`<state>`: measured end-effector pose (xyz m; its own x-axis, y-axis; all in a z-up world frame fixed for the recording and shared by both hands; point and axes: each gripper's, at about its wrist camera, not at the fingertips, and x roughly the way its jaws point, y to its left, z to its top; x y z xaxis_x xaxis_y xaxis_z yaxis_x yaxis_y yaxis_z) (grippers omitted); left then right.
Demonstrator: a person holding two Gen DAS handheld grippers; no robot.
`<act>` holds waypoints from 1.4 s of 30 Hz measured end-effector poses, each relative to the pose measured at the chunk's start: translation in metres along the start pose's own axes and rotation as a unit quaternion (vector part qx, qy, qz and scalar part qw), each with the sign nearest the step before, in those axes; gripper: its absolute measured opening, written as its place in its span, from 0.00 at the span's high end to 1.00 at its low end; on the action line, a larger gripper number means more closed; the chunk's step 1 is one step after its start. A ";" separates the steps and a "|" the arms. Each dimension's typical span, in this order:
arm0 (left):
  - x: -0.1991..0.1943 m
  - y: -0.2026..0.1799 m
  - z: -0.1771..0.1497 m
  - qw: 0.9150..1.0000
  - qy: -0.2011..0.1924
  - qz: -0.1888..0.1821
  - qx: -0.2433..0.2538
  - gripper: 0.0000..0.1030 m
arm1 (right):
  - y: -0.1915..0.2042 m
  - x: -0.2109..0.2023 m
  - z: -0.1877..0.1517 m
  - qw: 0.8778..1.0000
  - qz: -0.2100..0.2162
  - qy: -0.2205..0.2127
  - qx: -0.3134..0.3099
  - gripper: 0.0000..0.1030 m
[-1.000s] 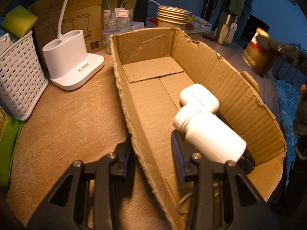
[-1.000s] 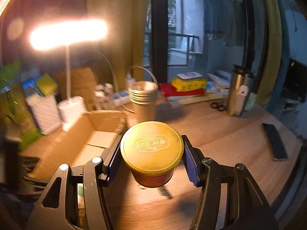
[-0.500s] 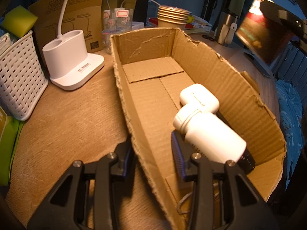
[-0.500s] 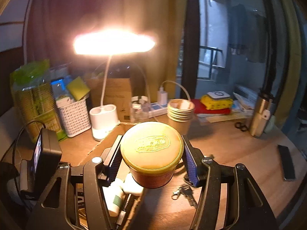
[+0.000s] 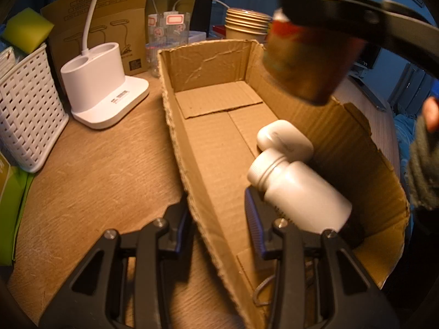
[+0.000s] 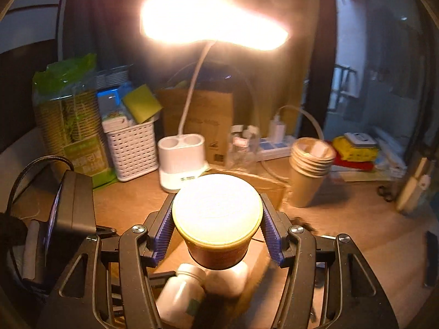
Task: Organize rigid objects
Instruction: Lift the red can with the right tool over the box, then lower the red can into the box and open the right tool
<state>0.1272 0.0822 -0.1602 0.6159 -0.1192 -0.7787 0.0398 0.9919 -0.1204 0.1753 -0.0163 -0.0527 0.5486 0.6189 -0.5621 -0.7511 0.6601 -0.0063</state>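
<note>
White bottle (image 5: 299, 192) and case (image 5: 285, 139) under tin (image 6: 216, 219)

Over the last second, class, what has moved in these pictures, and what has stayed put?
The right gripper, clamped on the gold-lidded can, has carried it from over the bare table to above the cardboard box. The left gripper still straddles the box's near wall, jaws apart. The white bottle and white case inside have not shifted.

Tin (image 5: 304, 63) motion-blurred, label unreadable; bottle (image 6: 181, 298) label half hidden; lamp head (image 6: 214, 19) blown out.
</note>
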 end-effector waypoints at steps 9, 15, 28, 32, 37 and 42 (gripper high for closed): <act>0.000 0.000 0.000 1.000 0.000 0.000 0.000 0.62 | -0.006 0.019 -0.001 1.000 0.020 0.018 0.002 0.41; 0.000 0.000 0.000 1.000 0.000 0.000 0.000 0.62 | -0.003 0.024 0.000 0.999 0.027 0.027 -0.005 0.41; 0.000 0.000 0.000 1.000 0.000 0.000 0.000 0.62 | 0.008 0.048 0.002 0.994 0.040 0.098 -0.038 0.41; 0.000 -0.001 0.000 1.000 0.000 -0.001 -0.001 0.62 | 0.014 0.055 0.000 0.990 0.046 0.122 -0.050 0.41; 0.000 -0.001 0.001 1.000 0.000 -0.001 0.000 0.62 | 0.021 0.061 -0.002 0.986 0.049 0.141 -0.070 0.41; 0.000 -0.002 0.001 1.000 0.000 -0.002 -0.002 0.62 | 0.025 0.065 -0.006 0.982 0.055 0.160 -0.086 0.41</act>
<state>0.1280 0.0807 -0.1600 0.6158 -0.1240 -0.7781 0.0404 0.9912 -0.1261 0.1901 0.0383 -0.0943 0.3380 0.4995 -0.7977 -0.8652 0.4984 -0.0545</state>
